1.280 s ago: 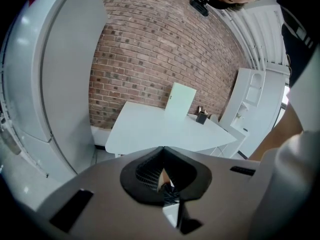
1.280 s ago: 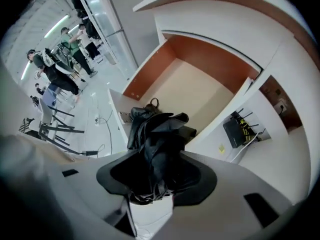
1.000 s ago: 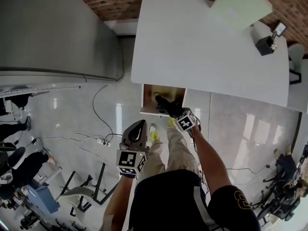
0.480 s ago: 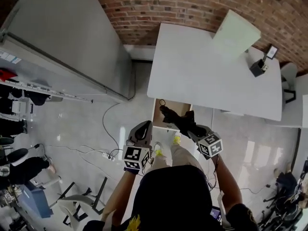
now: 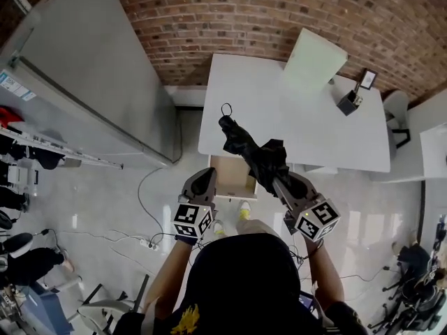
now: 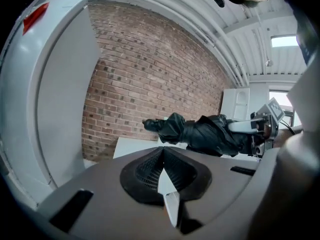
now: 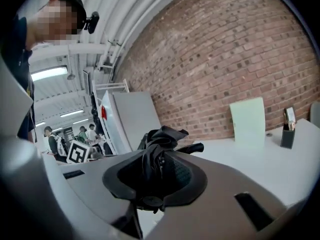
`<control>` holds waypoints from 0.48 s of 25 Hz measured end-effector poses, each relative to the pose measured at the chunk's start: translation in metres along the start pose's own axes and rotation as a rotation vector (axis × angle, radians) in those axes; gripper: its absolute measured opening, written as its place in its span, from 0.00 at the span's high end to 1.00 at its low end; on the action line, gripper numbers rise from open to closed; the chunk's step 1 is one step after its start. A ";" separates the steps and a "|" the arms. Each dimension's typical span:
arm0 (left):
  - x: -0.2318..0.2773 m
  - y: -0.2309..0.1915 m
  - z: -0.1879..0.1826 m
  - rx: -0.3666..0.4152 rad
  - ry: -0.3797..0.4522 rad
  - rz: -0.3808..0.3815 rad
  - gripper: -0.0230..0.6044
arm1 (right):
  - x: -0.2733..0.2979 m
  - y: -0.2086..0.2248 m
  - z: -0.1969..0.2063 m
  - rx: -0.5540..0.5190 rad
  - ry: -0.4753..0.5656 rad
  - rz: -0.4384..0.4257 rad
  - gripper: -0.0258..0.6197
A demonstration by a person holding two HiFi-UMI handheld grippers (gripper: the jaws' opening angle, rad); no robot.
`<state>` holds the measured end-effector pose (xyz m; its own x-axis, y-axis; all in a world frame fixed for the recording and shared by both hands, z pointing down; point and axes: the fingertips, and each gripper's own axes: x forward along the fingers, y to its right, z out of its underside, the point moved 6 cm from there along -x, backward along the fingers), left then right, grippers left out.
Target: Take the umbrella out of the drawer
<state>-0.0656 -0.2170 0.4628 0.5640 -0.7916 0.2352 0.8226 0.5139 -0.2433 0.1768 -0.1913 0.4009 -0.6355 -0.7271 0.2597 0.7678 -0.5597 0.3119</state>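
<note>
A black folded umbrella [image 5: 255, 152] hangs in the air over the near edge of the white table [image 5: 328, 138], its wrist loop pointing toward the brick wall. My right gripper [image 5: 283, 181] holds its handle end, its jaws closing on the bunched fabric [image 7: 159, 156]. Below it the small wooden drawer [image 5: 234, 176] stands pulled out. My left gripper [image 5: 202, 179] hovers just left of the drawer, shut with nothing in it, its pads meeting [image 6: 162, 151]. From the left gripper view the umbrella [image 6: 205, 133] crosses level in front of the wall.
On the table a pale green board [image 5: 314, 58] leans on the brick wall, and a black pen holder [image 5: 348, 103] stands at the right. A large grey panel [image 5: 91, 82] fills the left. Cables and a power strip [image 5: 148, 243] lie on the floor.
My right gripper has lifted the umbrella out of the drawer to table height and tipped it toward level. The left gripper has risen a little.
</note>
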 end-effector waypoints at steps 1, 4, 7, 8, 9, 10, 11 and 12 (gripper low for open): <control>0.003 0.005 -0.006 0.004 0.019 0.020 0.94 | -0.003 -0.003 -0.013 -0.007 0.034 0.001 0.79; 0.007 0.011 -0.025 0.014 0.068 0.050 0.94 | -0.010 -0.007 -0.041 0.005 0.124 -0.011 0.79; 0.007 0.008 -0.039 0.020 0.092 0.042 0.94 | -0.011 -0.011 -0.054 0.014 0.185 -0.029 0.79; 0.007 0.007 -0.043 0.025 0.097 0.038 0.94 | -0.011 -0.012 -0.057 0.015 0.199 -0.032 0.79; 0.006 0.006 -0.047 0.033 0.103 0.034 0.94 | -0.012 -0.013 -0.059 0.013 0.210 -0.034 0.79; 0.006 0.006 -0.051 0.042 0.108 0.031 0.94 | -0.012 -0.014 -0.061 0.012 0.222 -0.034 0.79; 0.006 0.005 -0.056 0.051 0.113 0.029 0.94 | -0.013 -0.015 -0.062 0.013 0.233 -0.035 0.79; 0.005 0.005 -0.060 0.060 0.118 0.027 0.94 | -0.013 -0.016 -0.064 0.014 0.245 -0.035 0.79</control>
<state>-0.0631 -0.2387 0.4066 0.5765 -0.8089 0.1157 0.8121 0.5515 -0.1906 0.1780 -0.1977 0.3343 -0.6218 -0.7829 0.0196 0.7433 -0.5821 0.3297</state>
